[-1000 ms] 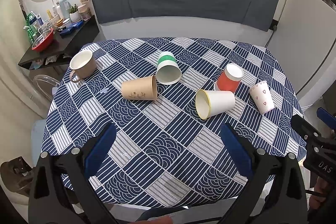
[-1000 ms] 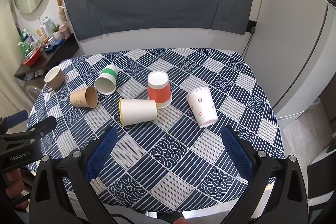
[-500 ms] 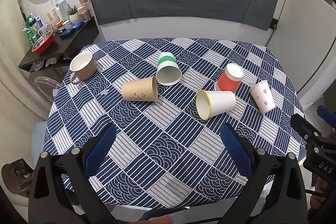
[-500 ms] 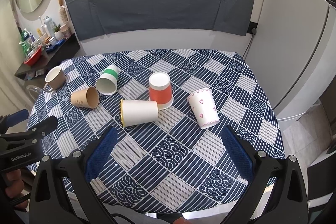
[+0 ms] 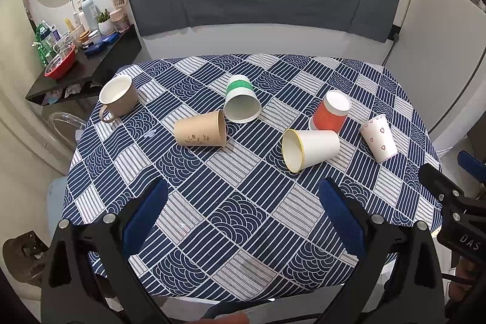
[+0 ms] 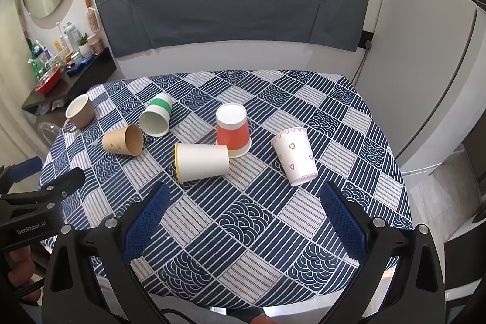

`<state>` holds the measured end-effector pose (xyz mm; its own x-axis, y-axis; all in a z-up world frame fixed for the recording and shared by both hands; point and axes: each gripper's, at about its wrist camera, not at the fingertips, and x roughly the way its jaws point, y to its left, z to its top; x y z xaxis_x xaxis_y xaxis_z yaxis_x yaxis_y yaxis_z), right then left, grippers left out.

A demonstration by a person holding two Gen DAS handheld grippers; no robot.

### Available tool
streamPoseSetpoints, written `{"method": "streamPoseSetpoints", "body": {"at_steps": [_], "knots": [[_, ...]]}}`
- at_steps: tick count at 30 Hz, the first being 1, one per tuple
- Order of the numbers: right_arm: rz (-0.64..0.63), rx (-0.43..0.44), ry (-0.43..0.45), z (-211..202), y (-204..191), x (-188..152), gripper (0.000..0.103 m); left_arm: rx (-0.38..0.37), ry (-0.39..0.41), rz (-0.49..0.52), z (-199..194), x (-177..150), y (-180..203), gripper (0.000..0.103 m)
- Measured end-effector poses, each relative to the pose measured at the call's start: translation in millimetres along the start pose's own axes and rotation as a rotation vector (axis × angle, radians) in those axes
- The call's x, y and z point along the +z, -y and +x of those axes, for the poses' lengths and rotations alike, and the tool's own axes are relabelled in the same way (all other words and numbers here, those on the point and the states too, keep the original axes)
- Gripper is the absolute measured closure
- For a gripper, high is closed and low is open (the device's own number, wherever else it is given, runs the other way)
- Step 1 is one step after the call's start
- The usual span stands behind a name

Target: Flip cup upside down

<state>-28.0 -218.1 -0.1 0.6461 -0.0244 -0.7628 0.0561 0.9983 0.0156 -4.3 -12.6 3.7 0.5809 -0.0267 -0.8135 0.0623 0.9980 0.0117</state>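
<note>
You held your left gripper (image 5: 243, 210) with its jaws spread wide and nothing between them, over the near part of the patterned tablecloth (image 5: 243, 220); your right gripper (image 6: 243, 210) was just as wide and just as empty. Ahead of the left jaws lay the kraft paper cup (image 5: 201, 133) on its side, with the green-banded cup (image 5: 242, 104) tipped just beyond it and a ceramic mug (image 5: 118, 97) upright far to the left. Ahead of the right jaws, the yellow-rimmed white cup (image 6: 201, 161) lay on its side, touching the inverted red cup (image 6: 233, 134); the heart-print cup (image 6: 295, 155) stood inverted to the right. Your hands were mostly cut off at the frame edges.
</note>
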Motion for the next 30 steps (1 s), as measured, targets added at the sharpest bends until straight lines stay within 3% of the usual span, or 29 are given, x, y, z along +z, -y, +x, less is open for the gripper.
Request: {"method": "streamPoseSetpoints", "body": {"at_steps": [18, 30], "knots": [[0.079, 0.021, -0.052, 22.0, 25.4, 7.6, 0.008, 0.022, 0.000, 0.008, 5.8, 4.8, 0.4, 0.006], [0.117, 0.036, -0.152, 76.6, 58.5, 19.8, 0.008, 0.039, -0.092, -0.032, 33.7, 12.6, 1.9, 0.006]]}}
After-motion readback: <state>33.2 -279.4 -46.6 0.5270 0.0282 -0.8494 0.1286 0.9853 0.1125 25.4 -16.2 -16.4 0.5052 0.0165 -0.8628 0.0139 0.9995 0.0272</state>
